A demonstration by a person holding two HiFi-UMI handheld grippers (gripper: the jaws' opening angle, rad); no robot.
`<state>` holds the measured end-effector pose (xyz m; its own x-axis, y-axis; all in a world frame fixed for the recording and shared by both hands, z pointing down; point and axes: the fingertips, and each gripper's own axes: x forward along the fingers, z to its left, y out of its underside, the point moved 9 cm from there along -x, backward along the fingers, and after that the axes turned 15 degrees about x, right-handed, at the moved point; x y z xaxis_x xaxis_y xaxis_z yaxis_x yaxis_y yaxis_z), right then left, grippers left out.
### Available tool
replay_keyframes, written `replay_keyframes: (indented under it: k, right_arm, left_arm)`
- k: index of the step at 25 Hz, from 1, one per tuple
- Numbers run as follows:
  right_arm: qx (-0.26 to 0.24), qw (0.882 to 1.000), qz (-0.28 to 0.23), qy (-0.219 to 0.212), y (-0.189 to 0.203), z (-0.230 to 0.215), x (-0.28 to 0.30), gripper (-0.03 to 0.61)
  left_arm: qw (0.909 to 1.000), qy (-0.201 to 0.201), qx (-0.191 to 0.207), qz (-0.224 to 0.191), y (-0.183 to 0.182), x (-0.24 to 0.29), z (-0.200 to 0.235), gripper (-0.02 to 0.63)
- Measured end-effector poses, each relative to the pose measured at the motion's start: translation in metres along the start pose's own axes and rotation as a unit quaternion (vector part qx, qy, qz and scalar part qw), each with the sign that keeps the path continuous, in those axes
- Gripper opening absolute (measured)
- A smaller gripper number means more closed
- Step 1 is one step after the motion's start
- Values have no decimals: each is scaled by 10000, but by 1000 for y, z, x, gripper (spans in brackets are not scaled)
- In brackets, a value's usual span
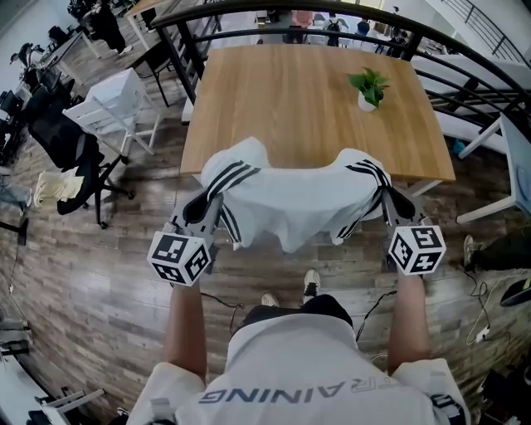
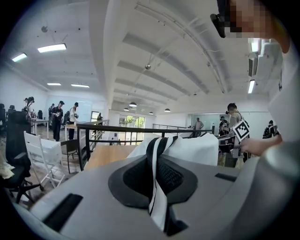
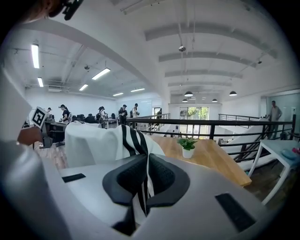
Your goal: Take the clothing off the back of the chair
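Observation:
A white garment with black stripes [image 1: 294, 199] hangs stretched between my two grippers, draped over a chair back that it hides completely. My left gripper [image 1: 217, 195] is shut on its striped left shoulder, and the black-and-white cloth [image 2: 157, 183] is pinched between the jaws in the left gripper view. On the other side my right gripper [image 1: 383, 197] is shut on the striped right shoulder; the cloth [image 3: 140, 187] runs down between its closed jaws in the right gripper view.
A wooden table [image 1: 274, 108] stands just beyond the garment, with a small potted plant [image 1: 368, 87] at its far right. A black railing [image 1: 332, 21] curves behind it. A black office chair [image 1: 70, 158] and a white folding chair [image 1: 116, 104] stand at the left.

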<state>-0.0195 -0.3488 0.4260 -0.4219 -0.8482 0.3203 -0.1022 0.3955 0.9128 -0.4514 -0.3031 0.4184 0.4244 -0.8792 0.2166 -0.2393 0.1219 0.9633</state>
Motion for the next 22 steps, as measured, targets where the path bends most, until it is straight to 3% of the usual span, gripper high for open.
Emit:
replay_keyframes:
  k: [10, 16, 22]
  right_arm:
    - [221, 9974, -664, 186, 11, 20, -47, 29]
    - [711, 9951, -661, -162, 23, 39, -73, 29]
    - [746, 9935, -831, -199, 30, 59, -98, 29]
  left_arm:
    - [9991, 45, 91, -402, -20, -38, -11, 52]
    - [9987, 173, 30, -475, -14, -61, -20, 52]
    - [9977, 164, 40, -653, -15, -82, -28, 52]
